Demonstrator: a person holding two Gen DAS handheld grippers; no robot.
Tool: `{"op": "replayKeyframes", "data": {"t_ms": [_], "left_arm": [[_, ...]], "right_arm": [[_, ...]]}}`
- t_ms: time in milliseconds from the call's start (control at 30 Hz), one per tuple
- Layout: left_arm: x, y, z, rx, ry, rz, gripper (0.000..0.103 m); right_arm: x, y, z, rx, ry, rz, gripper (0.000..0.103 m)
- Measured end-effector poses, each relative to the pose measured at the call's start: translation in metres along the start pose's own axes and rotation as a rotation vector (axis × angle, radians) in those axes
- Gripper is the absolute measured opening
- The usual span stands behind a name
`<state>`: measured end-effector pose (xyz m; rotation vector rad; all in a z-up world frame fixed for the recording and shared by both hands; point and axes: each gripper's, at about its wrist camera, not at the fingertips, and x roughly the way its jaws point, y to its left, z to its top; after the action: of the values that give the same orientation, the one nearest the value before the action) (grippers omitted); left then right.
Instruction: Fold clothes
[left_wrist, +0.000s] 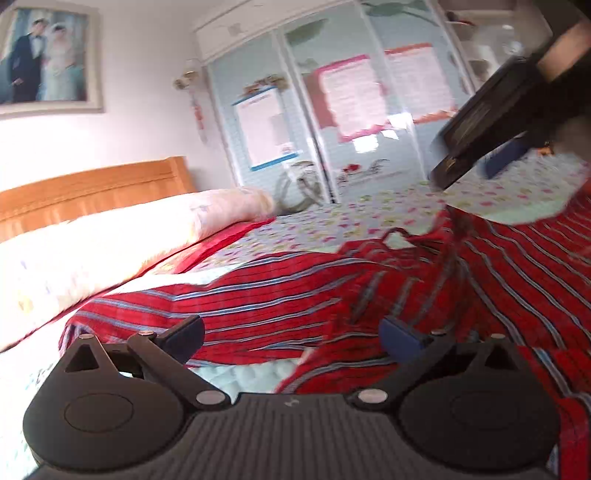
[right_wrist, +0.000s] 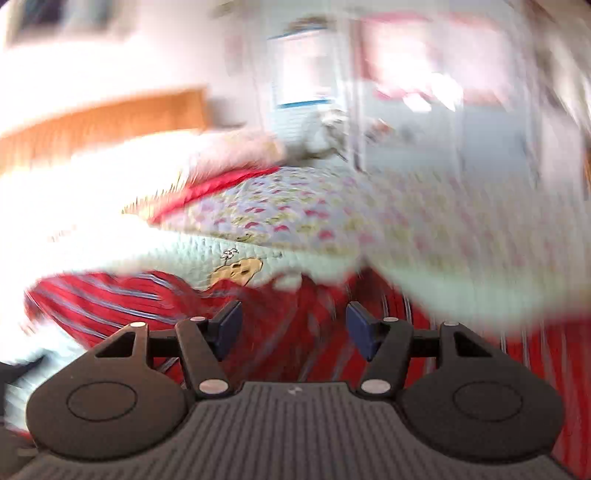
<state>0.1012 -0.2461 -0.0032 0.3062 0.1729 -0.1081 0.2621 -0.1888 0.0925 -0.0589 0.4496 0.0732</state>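
On the quilt (left_wrist: 332, 225), striped garment (left_wrist: 280, 299) spread flat, left claw (left_wrist: 291, 336) wide apart, right claw (right_wrist: 293, 328) apart, both empty.

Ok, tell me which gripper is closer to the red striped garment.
Left. The left gripper sits low, the red striped garment right under its open fingers; the right gripper is raised over its far edge.

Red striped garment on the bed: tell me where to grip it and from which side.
Grip the red striped garment at its loose near edge, where the hem lifts slightly off the quilt just ahead of the left gripper. Come in low from the near side, jaws wide, one below the hem. The rest lies flat and offers little to pinch.
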Motion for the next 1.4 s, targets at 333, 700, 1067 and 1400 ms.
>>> {"op": "replayKeyframes", "data": {"t_ms": [333, 700, 1067, 1400], "left_arm": [[-0.008, 0.021, -0.004, -0.103, -0.007, 0.030, 0.103], [-0.016, 0.025, -0.007, -0.125, -0.001, 0.057, 0.103], [-0.016, 0.024, -0.006, -0.107, -0.005, 0.067, 0.103], [-0.017, 0.025, -0.005, -0.096, -0.013, 0.071, 0.103]], "right_arm": [[0.166, 0.053, 0.023, -0.607, 0.266, -0.150, 0.062], [0.086, -0.038, 0.054, 0.305, -0.094, -0.219, 0.000], [-0.048, -0.109, -0.109, 1.050, 0.247, -0.070, 0.023], [0.062, -0.153, 0.010, 0.534, 0.075, -0.057, 0.073]]}}
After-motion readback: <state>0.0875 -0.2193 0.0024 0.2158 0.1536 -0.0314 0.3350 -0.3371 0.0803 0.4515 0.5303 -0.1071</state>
